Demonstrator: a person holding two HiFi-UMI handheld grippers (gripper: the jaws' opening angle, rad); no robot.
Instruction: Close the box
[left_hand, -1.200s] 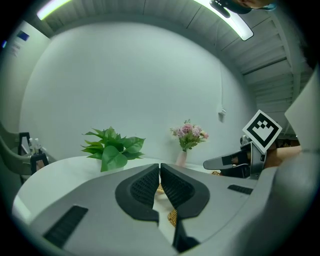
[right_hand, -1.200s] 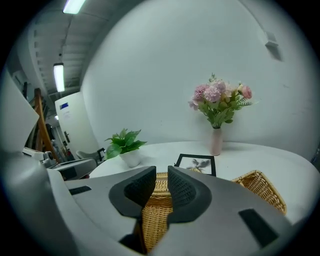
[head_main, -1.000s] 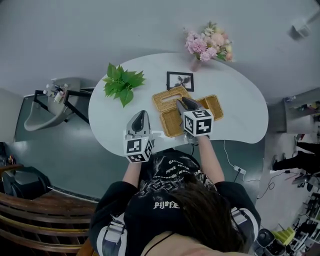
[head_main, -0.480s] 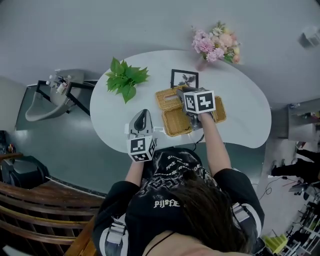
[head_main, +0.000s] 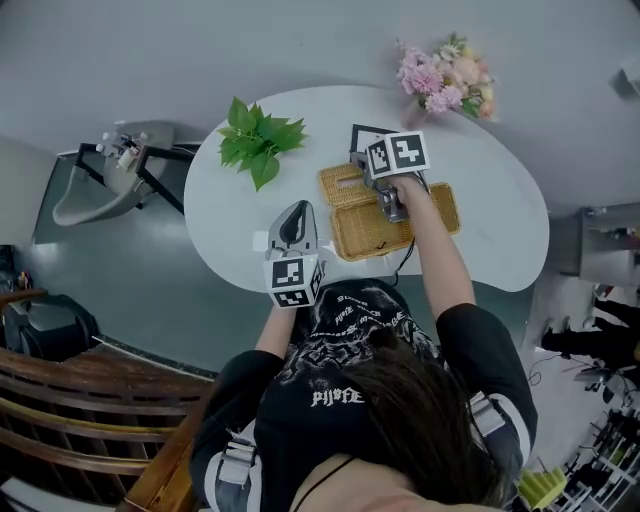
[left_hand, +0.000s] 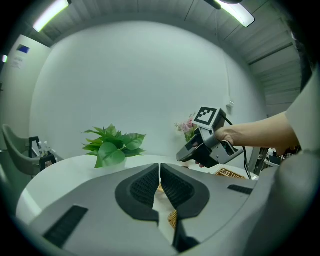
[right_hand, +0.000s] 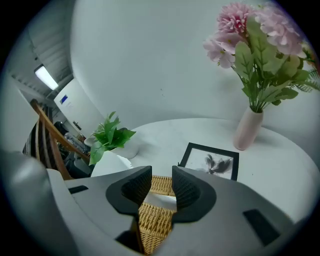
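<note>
Seen from overhead, the right gripper (head_main: 362, 168) has crossed the wicker box (head_main: 378, 238) to its far flap (head_main: 343, 185), just short of the picture frame (head_main: 362, 135); the left gripper (head_main: 297, 208) waits well back from the frame. Its own view shows its jaws pressed together on nothing. The right gripper's view shows jaws opening, with the flap in the gap untouched (so I'd say the lid isn't folded shut yet).

We note: tan woven wicker box (head_main: 372, 236), rectangular, flat on white table (head_main: 480, 250) near middle. Open, parts spread side by side. Slotted lid (head_main: 343, 186) at far-left; tilt unclear.
</note>
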